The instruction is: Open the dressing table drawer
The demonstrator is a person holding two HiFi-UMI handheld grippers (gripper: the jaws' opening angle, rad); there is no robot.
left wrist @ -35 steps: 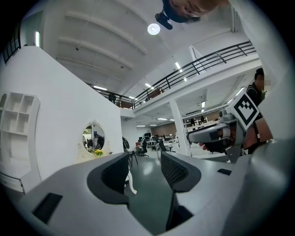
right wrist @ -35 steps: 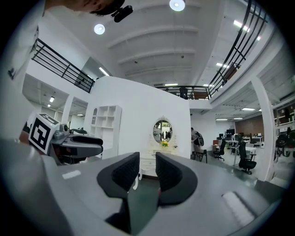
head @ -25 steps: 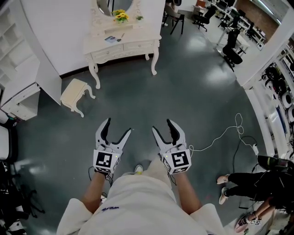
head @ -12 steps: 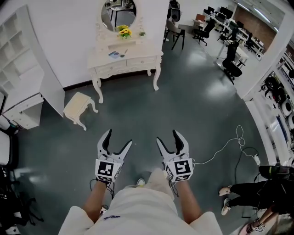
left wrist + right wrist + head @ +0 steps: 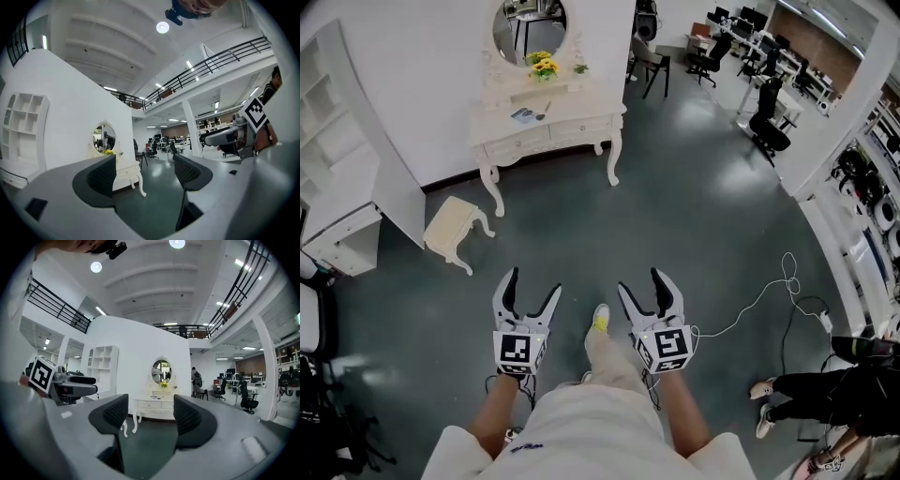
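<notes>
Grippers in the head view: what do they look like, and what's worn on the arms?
Both the left gripper and right gripper have white, curved claw-like jaws lined with black textured pads. Each carries a white cube printed with black square markers. The person wears pale cream short sleeves.

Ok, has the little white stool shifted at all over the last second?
No. In the head view the stool still stands just off the dressing table's front leg at the view's left, with the same gap as before.
</notes>
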